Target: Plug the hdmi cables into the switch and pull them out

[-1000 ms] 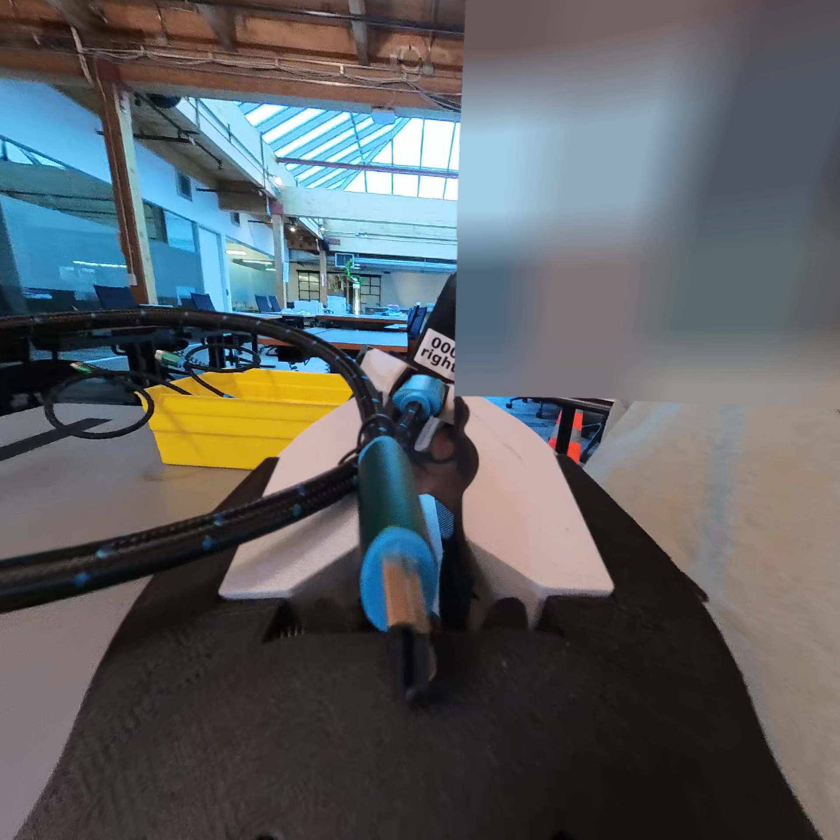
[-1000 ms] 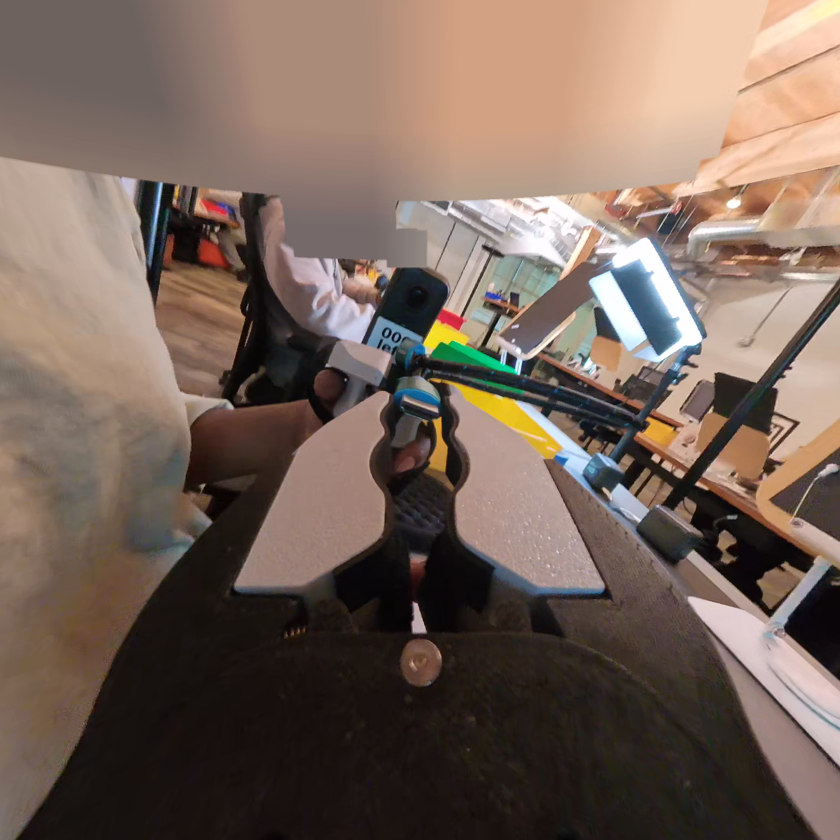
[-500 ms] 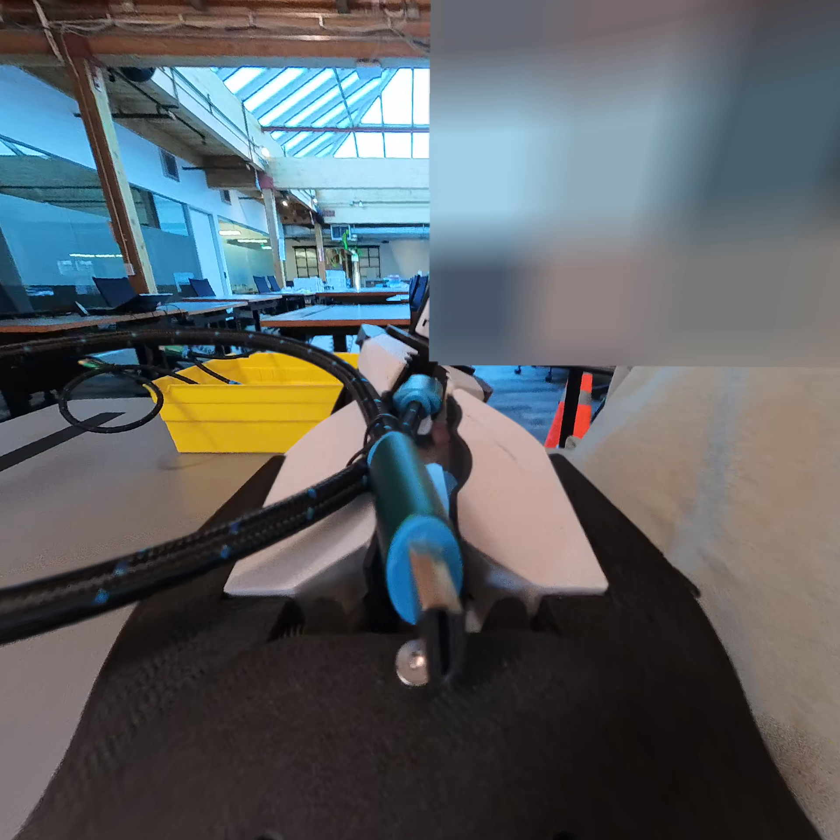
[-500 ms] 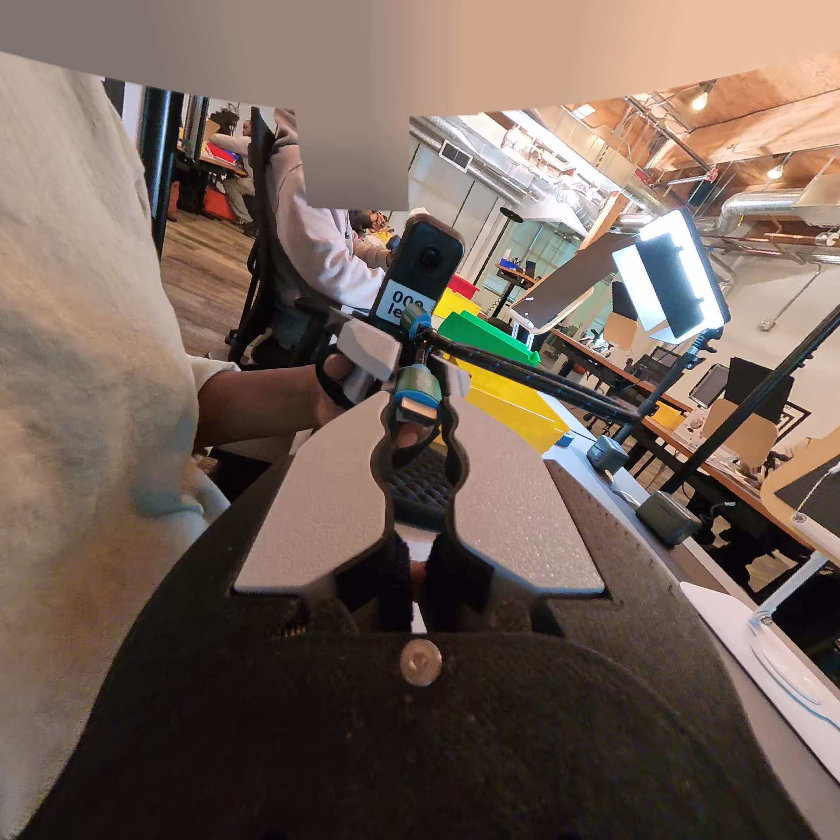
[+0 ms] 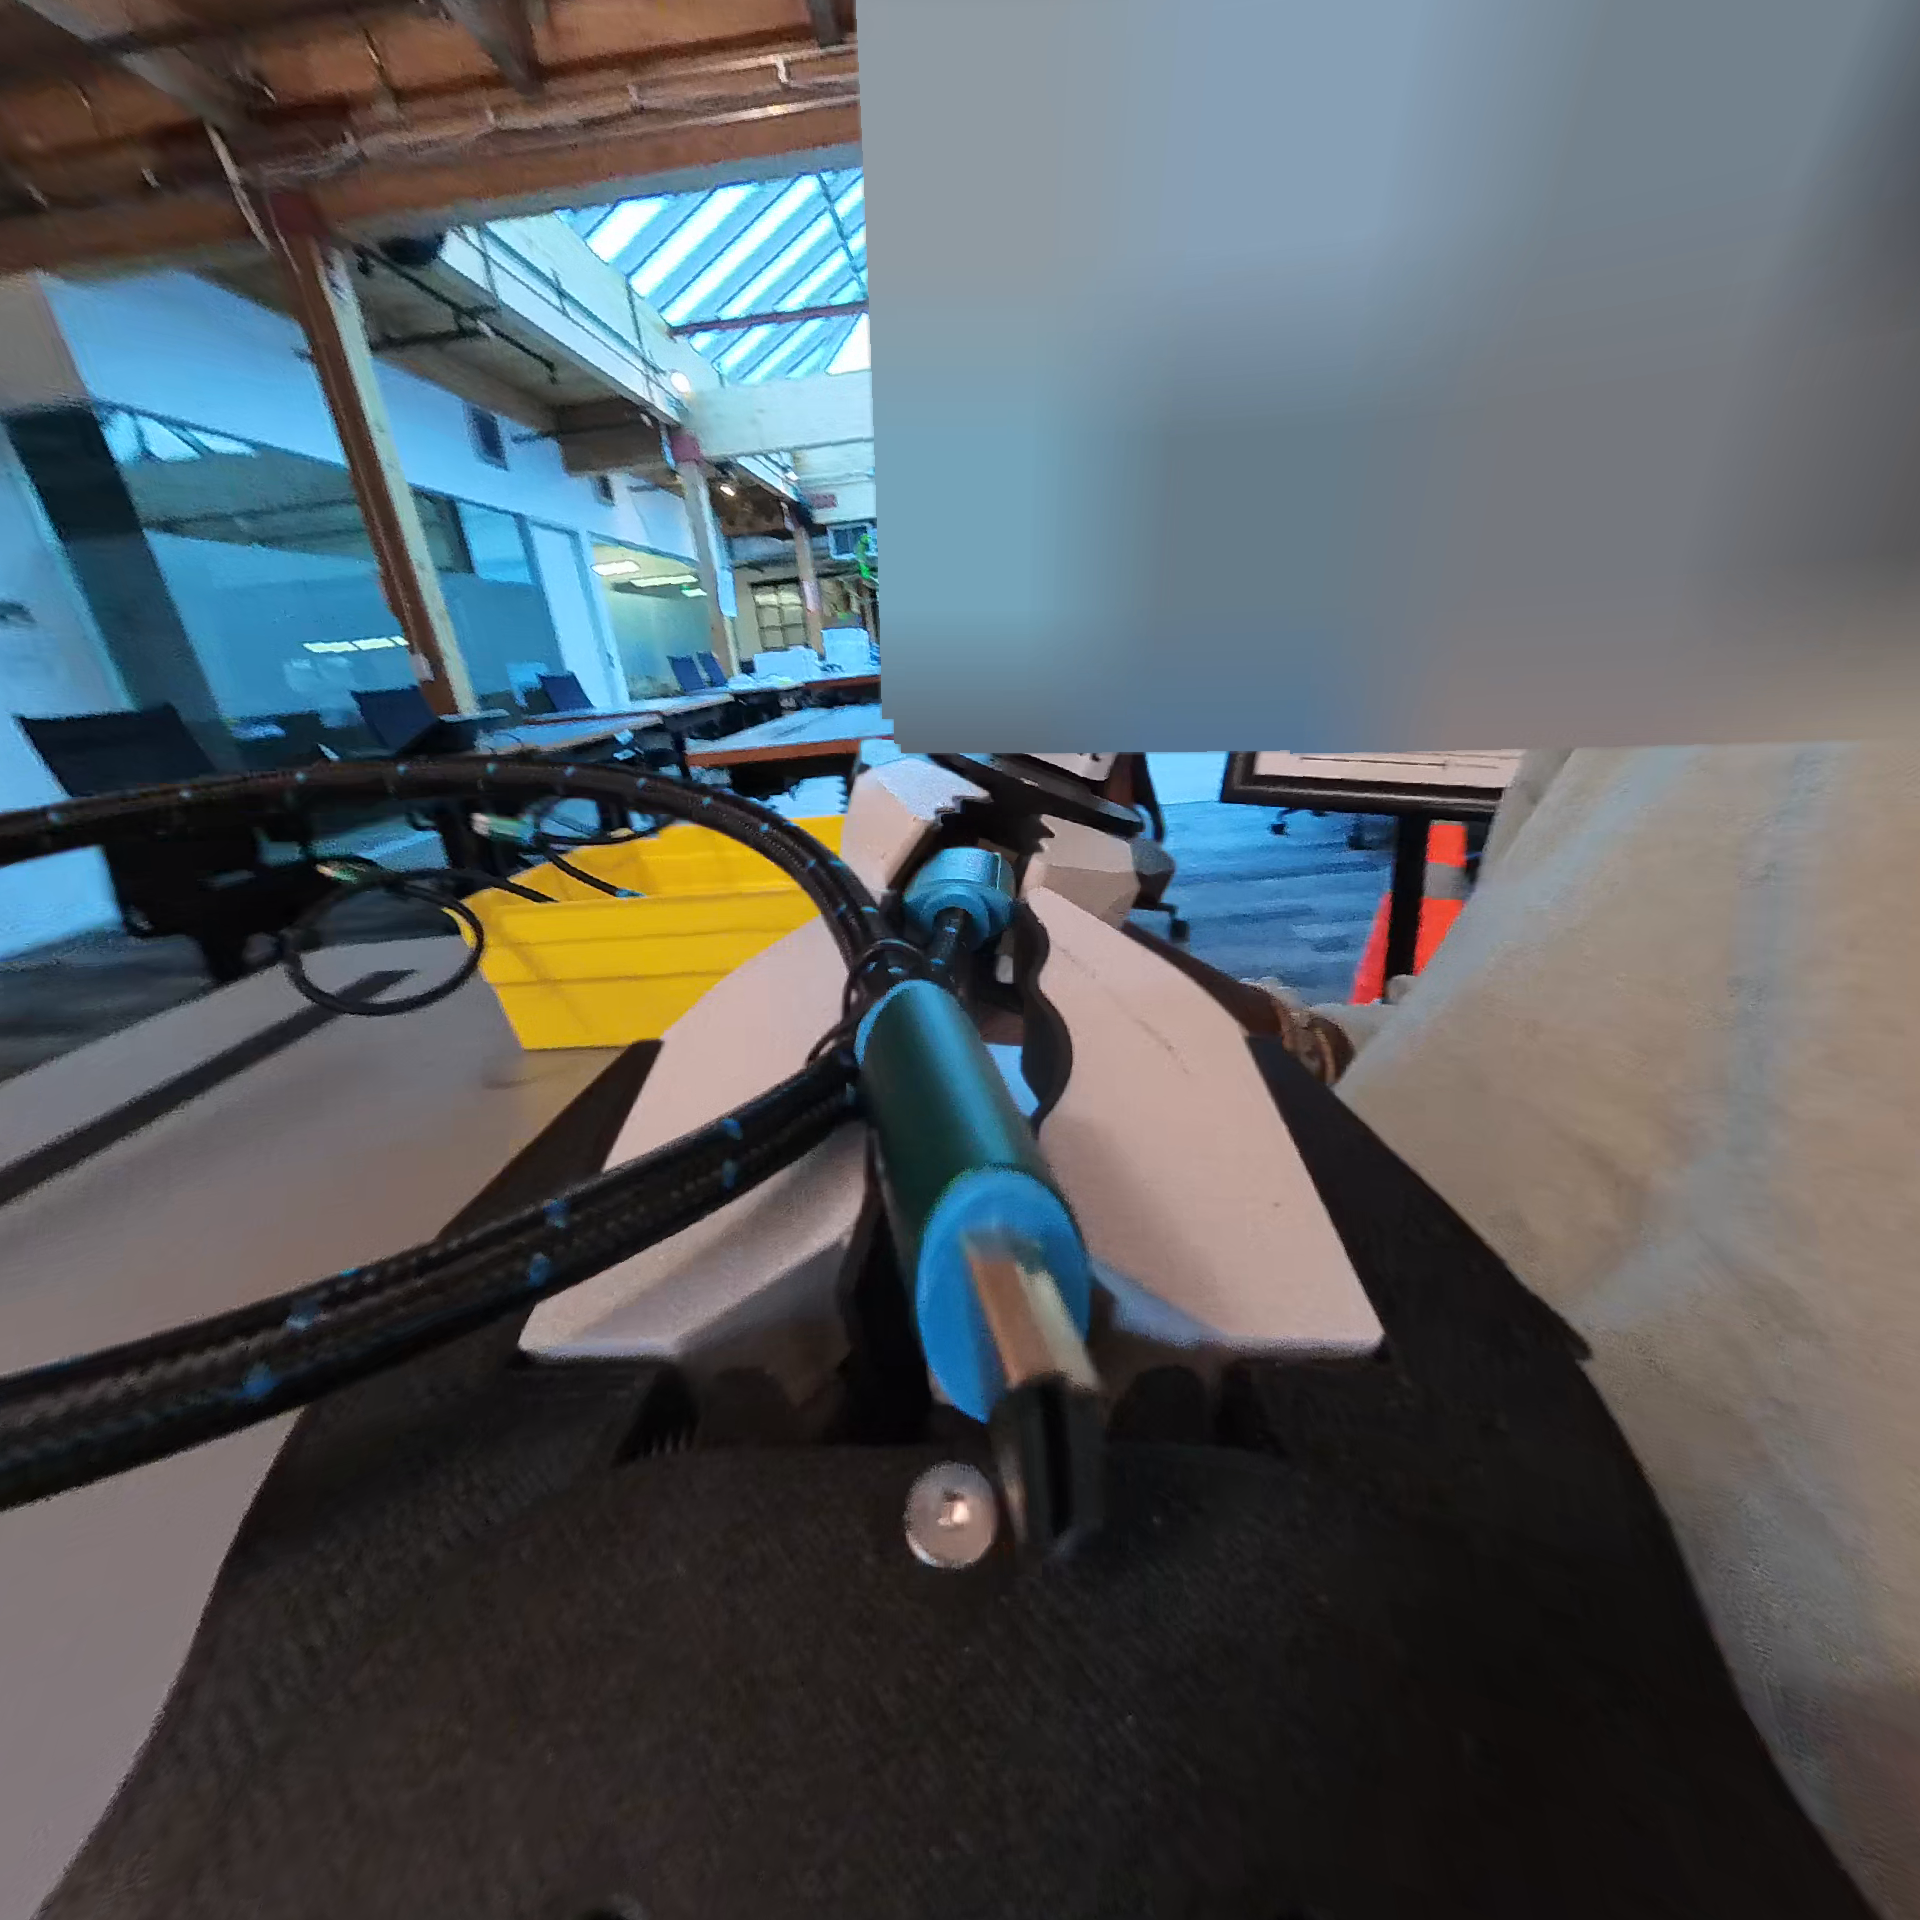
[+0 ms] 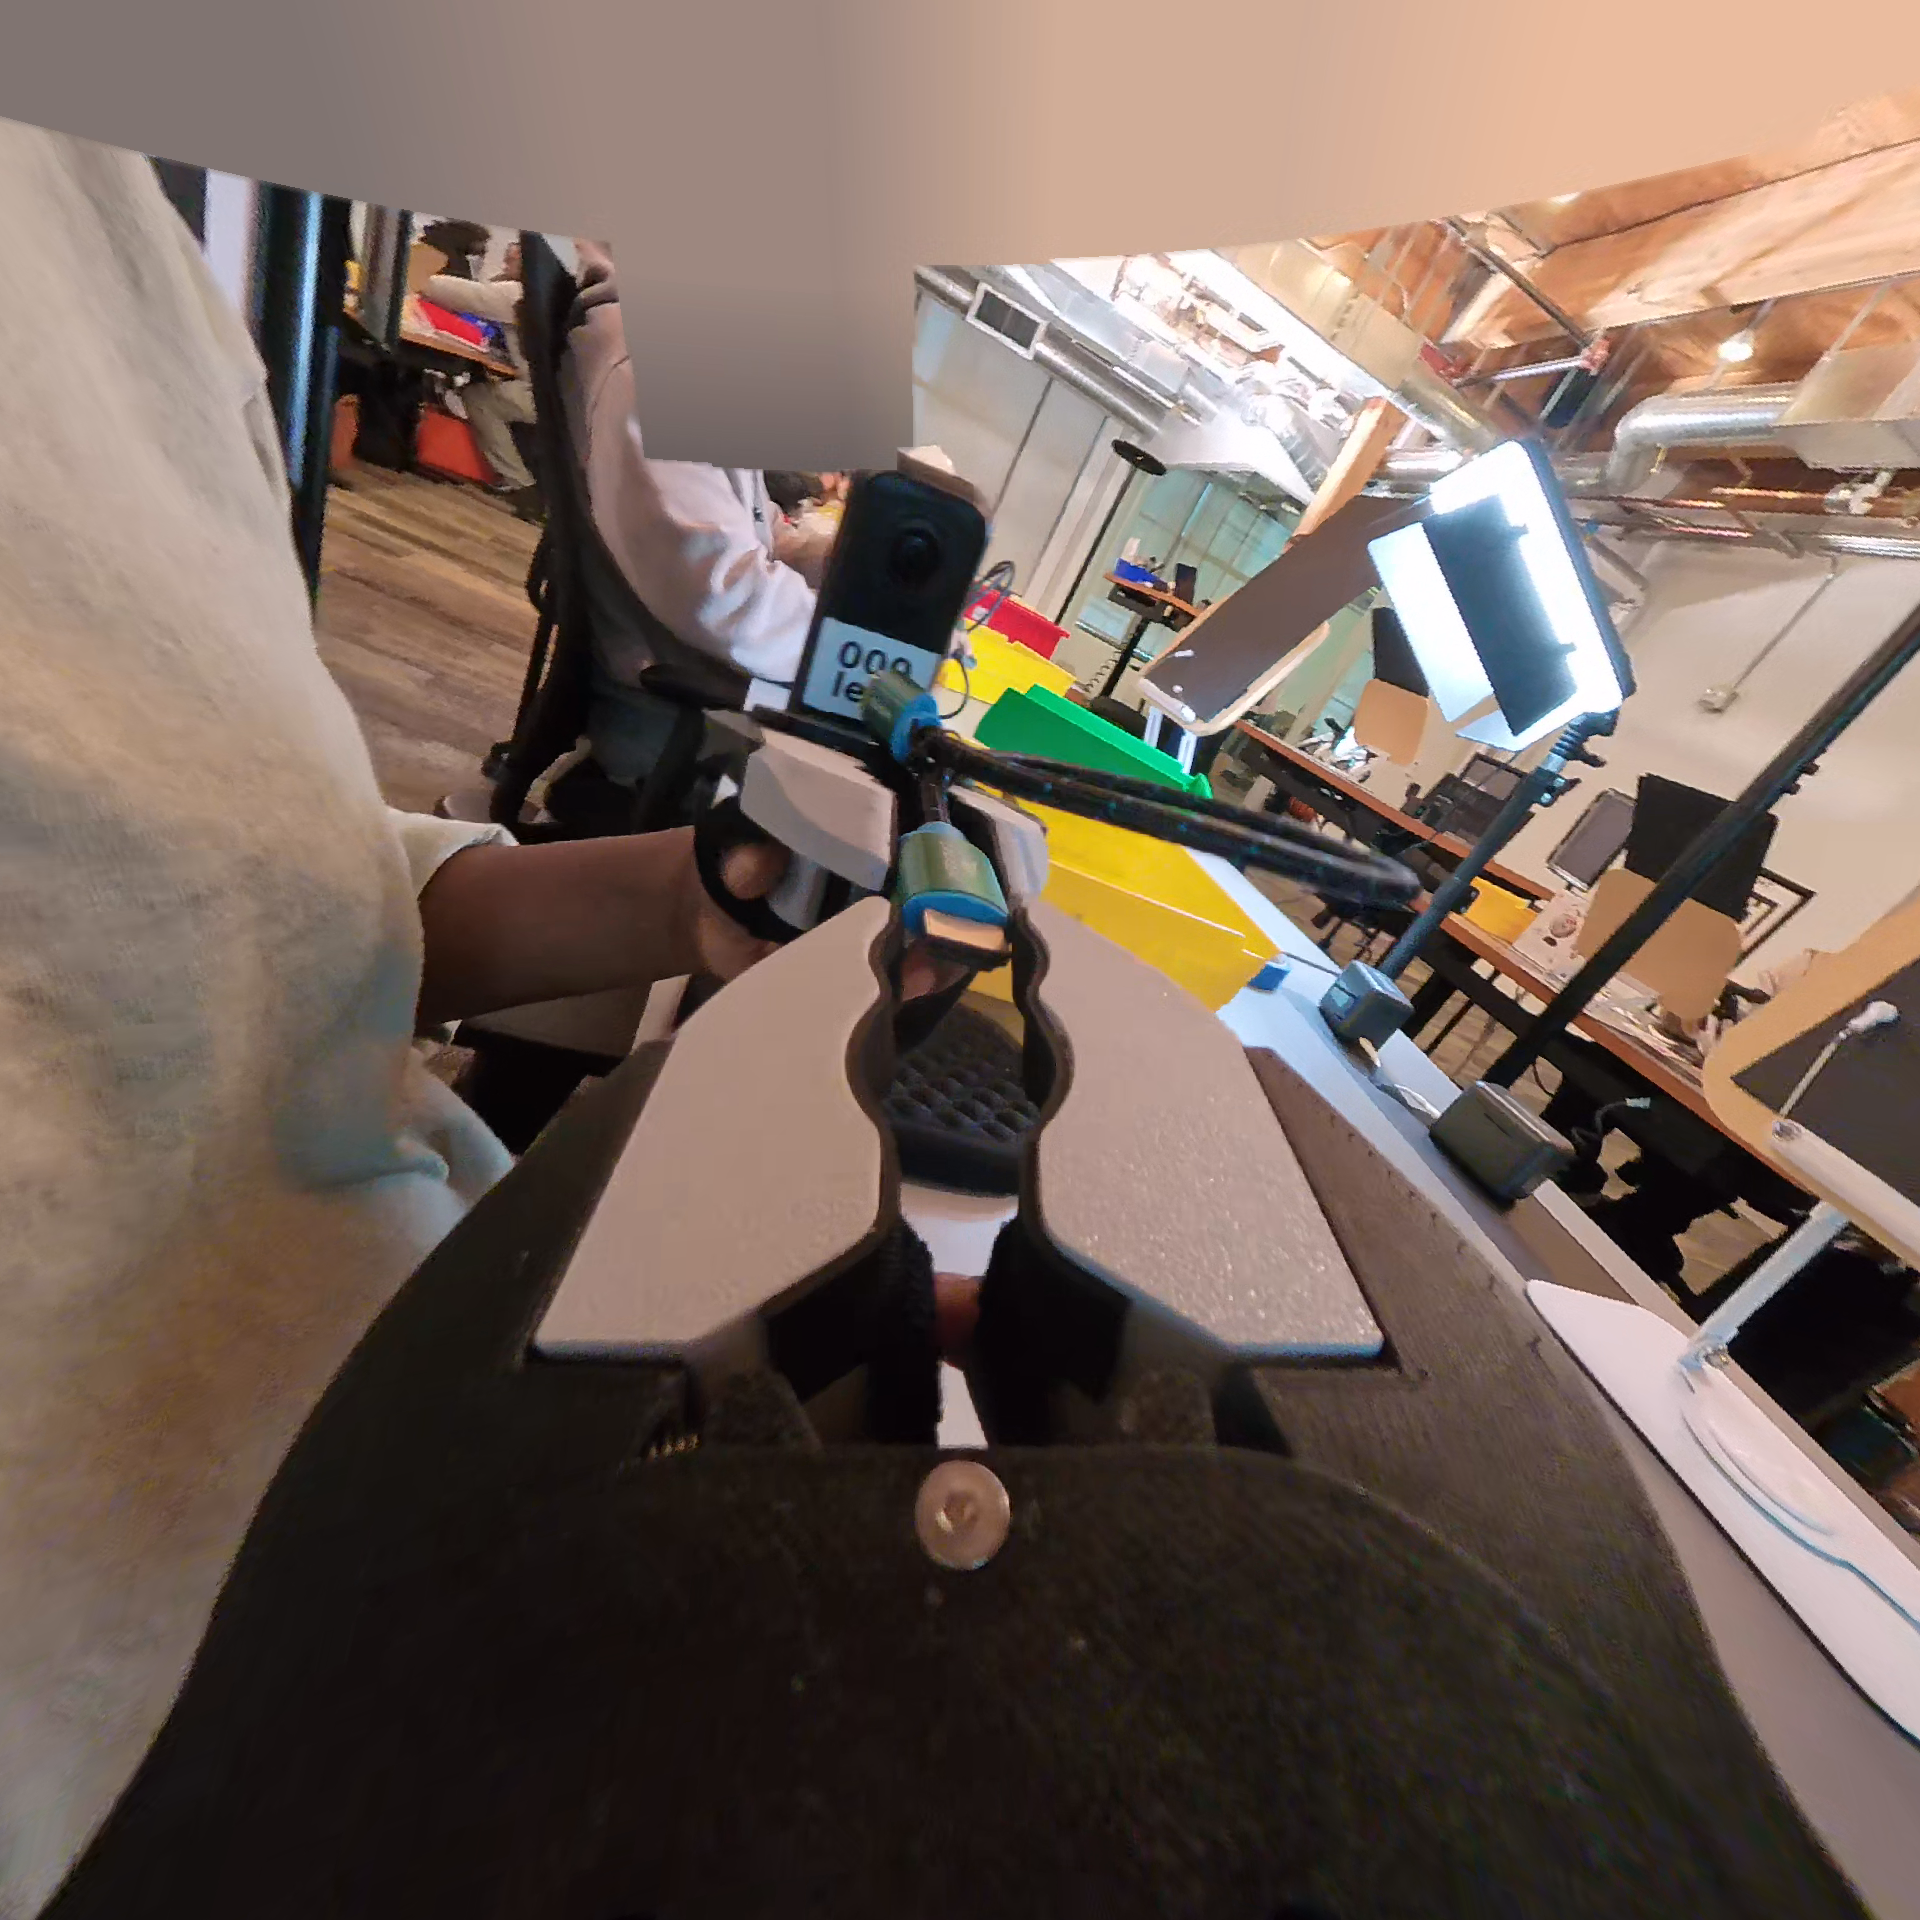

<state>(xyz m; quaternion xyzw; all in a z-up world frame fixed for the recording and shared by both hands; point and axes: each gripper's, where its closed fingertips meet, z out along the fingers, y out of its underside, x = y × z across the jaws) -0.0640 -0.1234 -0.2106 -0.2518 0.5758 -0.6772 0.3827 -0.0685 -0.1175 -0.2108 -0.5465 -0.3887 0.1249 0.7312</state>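
Observation:
My left gripper [image 5: 977,935] is shut on a black braided HDMI cable [image 5: 416,1278] just behind one green-and-blue plug [image 5: 956,883], which sticks out past its fingertips. The cable's other plug [image 5: 956,1122] lies back along the gripper's top, metal end toward the camera. In the right wrist view the left gripper [image 6: 925,831] holds the plug [image 6: 951,883] out with its metal end at my right gripper's [image 6: 956,925] fingertips. The right jaws stand a little apart, with nothing clamped. The right gripper's white fingers [image 5: 894,821] flank the plug in the left wrist view. No switch is in view.
A yellow bin [image 5: 623,945] with loose cables stands on the grey table [image 5: 208,1143]. In the right wrist view, yellow [image 6: 1143,894] and green bins [image 6: 1081,727], two small grey boxes [image 6: 1496,1153] and a light panel [image 6: 1496,603] line the table. A cream sleeve [image 6: 156,831] fills the left. Left and right tips are no more than a few centimetres apart.
The two grippers have come closer together, tip to tip. The held plug now looks larger and reaches the right fingertips. The right jaw gap has not changed.

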